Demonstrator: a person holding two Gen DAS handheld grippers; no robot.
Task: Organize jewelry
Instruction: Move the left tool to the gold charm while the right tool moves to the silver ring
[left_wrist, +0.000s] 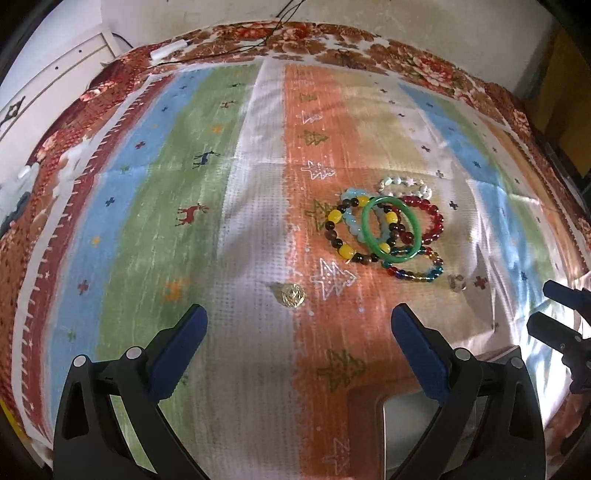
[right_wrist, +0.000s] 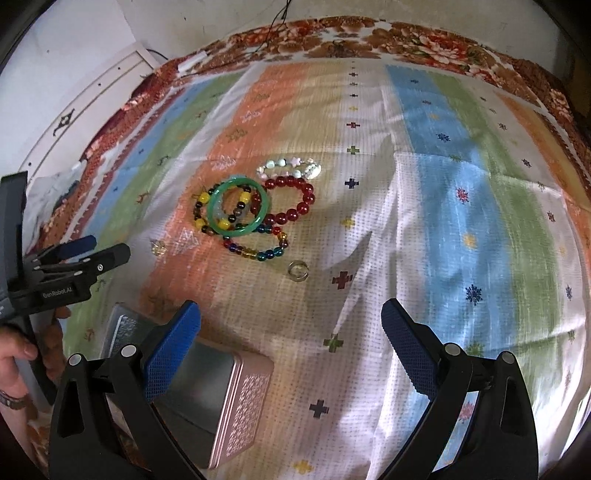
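Observation:
A pile of bracelets lies on the striped cloth: a green bangle on top of a yellow-and-dark bead bracelet, a red bead bracelet, a multicolour bead bracelet and a pale star-bead bracelet. A gold brooch lies just ahead of my left gripper, which is open and empty. A small ring lies ahead of my right gripper, also open and empty. An open pink tin box sits under the right gripper's left finger.
The striped cloth covers a floral bedspread. A white cabinet stands at the left. Cables run across the far edge. The other gripper shows at each view's side, the right one and the left one.

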